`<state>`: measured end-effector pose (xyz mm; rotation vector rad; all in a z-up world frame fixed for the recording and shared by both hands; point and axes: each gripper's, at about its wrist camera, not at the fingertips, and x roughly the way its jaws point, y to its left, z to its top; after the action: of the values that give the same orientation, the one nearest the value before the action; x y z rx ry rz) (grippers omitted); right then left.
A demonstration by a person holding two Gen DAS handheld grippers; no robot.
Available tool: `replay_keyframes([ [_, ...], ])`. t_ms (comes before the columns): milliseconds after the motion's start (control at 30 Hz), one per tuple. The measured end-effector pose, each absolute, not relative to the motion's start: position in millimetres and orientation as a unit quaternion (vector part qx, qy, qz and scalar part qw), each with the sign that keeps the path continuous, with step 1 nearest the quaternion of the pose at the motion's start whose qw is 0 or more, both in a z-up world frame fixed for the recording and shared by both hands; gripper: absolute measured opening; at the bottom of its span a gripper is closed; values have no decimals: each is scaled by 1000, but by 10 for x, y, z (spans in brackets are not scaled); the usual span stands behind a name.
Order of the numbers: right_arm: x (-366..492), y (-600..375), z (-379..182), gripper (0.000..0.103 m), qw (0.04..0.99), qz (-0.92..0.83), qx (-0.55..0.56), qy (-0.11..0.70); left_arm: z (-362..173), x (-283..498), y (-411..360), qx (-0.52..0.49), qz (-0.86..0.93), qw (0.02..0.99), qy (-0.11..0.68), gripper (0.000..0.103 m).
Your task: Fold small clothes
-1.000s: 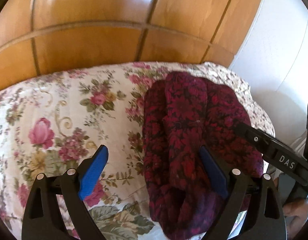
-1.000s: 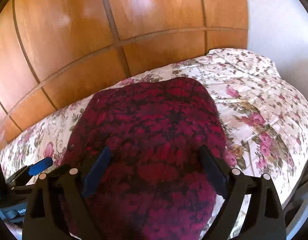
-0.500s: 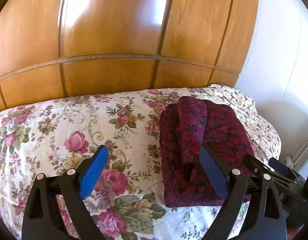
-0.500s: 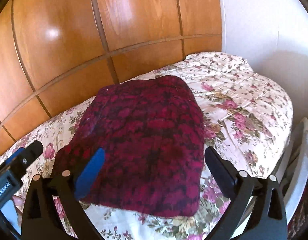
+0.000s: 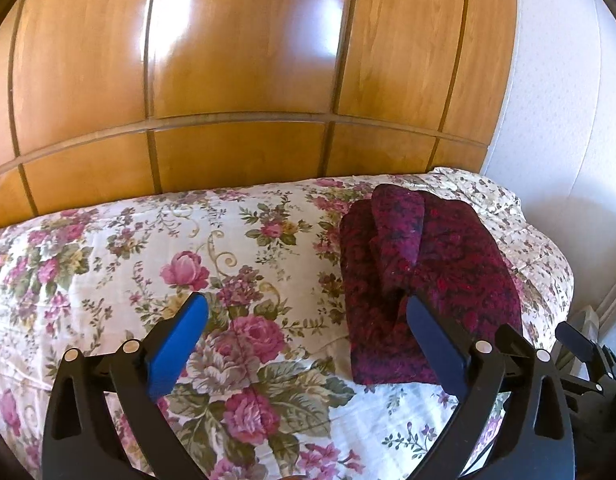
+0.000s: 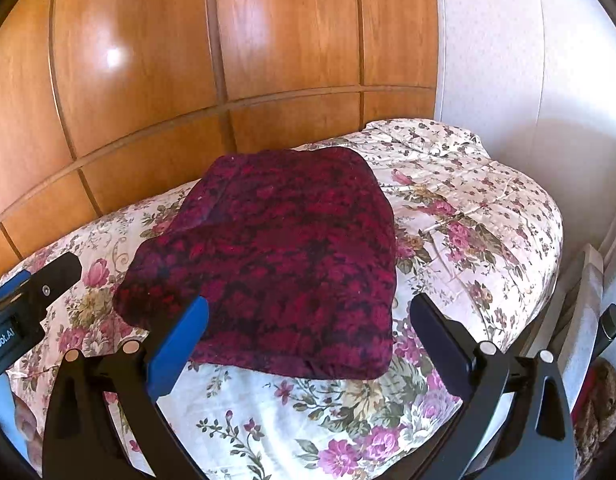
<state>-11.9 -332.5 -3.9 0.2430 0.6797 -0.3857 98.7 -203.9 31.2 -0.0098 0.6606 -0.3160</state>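
A dark red patterned knit garment [image 5: 428,280] lies folded in a thick rectangle on the floral bedspread [image 5: 148,248], near the bed's right end. My left gripper [image 5: 306,304] hovers above the bedspread just left of the garment, its jaws opening with nothing between them; its right finger overlaps the garment's near edge in the picture. In the right wrist view the garment [image 6: 276,256] lies flat ahead of my right gripper [image 6: 308,304], which stands open and empty above the near edge. The left gripper's body [image 6: 32,292] shows at the left edge of that view.
Glossy wooden panels [image 5: 248,80] rise behind the bed. A white wall [image 6: 528,60] stands at the right, with the bedspread's edge [image 6: 540,240] dropping off toward it. A white slatted thing [image 6: 588,300] stands beside the bed. A person's hand [image 6: 24,424] shows at lower left.
Both grippers have drawn back and risen from the garment, which now looks smaller and farther ahead. Their jaws stand slightly wider. The garment stays folded on the bed.
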Motion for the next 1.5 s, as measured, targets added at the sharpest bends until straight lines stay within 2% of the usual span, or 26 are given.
replay_keyframes([
  [1200, -243, -3306, 37, 101, 920, -193, 118, 320, 477, 730, -1937, 21, -140, 949, 280, 99],
  [1500, -268, -3369, 70, 101, 921, -201, 124, 309, 397, 815, -1926, 3, -132, 941, 312, 99],
])
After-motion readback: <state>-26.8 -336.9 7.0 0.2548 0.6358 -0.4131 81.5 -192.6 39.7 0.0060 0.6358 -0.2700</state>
